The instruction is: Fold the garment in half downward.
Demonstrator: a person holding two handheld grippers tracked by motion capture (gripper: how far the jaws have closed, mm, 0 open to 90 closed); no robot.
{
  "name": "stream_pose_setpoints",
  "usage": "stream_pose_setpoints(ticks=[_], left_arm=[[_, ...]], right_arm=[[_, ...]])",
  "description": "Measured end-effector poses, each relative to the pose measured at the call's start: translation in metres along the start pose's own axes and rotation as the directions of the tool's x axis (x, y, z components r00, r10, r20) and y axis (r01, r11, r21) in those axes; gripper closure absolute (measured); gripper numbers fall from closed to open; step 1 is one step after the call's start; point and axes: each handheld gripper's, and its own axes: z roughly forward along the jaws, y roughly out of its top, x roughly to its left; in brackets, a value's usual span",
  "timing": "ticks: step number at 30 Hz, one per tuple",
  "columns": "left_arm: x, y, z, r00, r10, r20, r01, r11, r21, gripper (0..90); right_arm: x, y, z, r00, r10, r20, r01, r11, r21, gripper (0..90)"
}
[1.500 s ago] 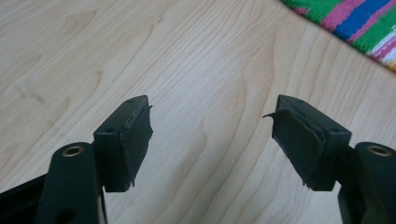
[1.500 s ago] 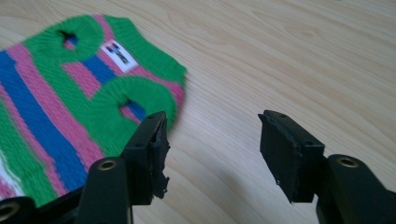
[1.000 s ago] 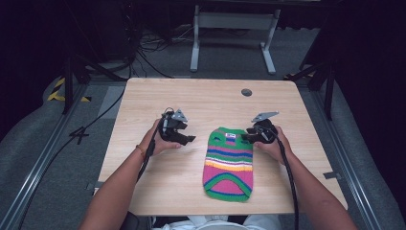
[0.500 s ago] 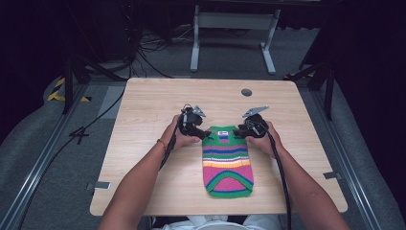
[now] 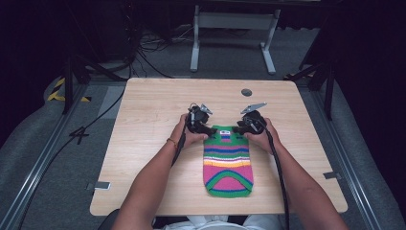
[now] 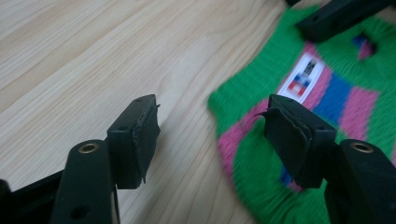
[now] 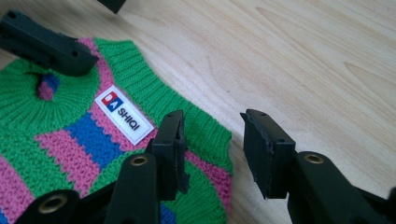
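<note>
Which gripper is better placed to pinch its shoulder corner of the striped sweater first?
Right gripper: its open jaws already straddle the sweater's edge. The left gripper looks similarly placed, slightly wider.

Even overhead light; sweater (image 6: pixel 327 88) edge blurred.

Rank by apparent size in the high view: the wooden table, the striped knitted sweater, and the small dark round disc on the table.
1. Light wooden table, by far the largest.
2. Green, pink and blue striped knitted sweater.
3. Small dark round disc, the smallest.
</note>
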Motion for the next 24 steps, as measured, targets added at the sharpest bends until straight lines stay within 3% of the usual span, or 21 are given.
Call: stream_pose_setpoints(ticks=[1,4,5,7,8,13,16,17,19,20,24], left_arm=[[-0.001,0.005,0.003,0.9997,-0.014,-0.022,0.014,0.9998,0.012,34.9],[-0.002,0.007,0.009,0.9996,-0.024,-0.017,0.024,0.9992,0.032,35.0],[-0.004,0.007,0.014,0.9996,0.012,-0.025,-0.010,0.9982,0.059,35.6],[-0.004,0.006,0.014,0.9997,0.008,-0.024,-0.007,0.9987,0.051,35.1],[-0.003,0.006,0.014,0.9998,0.007,-0.019,-0.006,0.9989,0.047,36.6],[-0.001,0.003,0.011,0.9992,0.040,-0.001,-0.040,0.9981,0.048,41.8],[-0.001,0.003,0.008,0.9965,0.071,0.044,-0.074,0.9957,0.057,56.2],[-0.002,0.002,0.007,0.9959,0.063,0.064,-0.067,0.9956,0.065,59.5],[-0.001,0.002,0.007,0.9932,0.063,0.098,-0.069,0.9962,0.054,74.6],[0.000,0.001,0.007,0.9906,0.066,0.120,-0.073,0.9957,0.057,77.6],[0.000,0.003,0.007,0.9907,0.065,0.119,-0.074,0.9950,0.067,81.1]], right_arm=[[-0.001,0.000,-0.001,1.0000,0.002,0.004,-0.002,1.000,-0.001,58.9],[-0.001,0.000,0.000,0.9999,0.000,0.013,0.000,1.000,0.007,57.7],[-0.001,0.000,0.000,0.9999,0.007,0.016,-0.007,1.000,0.010,57.4],[-0.002,-0.001,0.000,0.9999,0.006,0.016,-0.006,1.000,0.010,56.9],[-0.004,-0.002,0.000,0.9996,0.027,0.006,-0.027,1.000,0.010,56.5],[-0.006,-0.004,0.000,0.9989,0.047,-0.005,-0.046,0.999,0.006,56.9],[-0.005,-0.003,0.000,0.9990,0.033,-0.029,-0.033,0.999,0.018,65.3],[-0.005,-0.003,0.000,0.9989,0.031,-0.034,-0.031,0.999,0.016,68.5],[-0.002,-0.002,0.001,0.9983,0.031,-0.051,-0.030,0.999,0.013,77.8],[-0.002,-0.002,0.001,0.9981,0.028,-0.055,-0.028,0.999,0.017,81.2],[-0.003,-0.002,0.001,0.9961,0.039,-0.079,-0.038,0.999,0.019,83.1]])
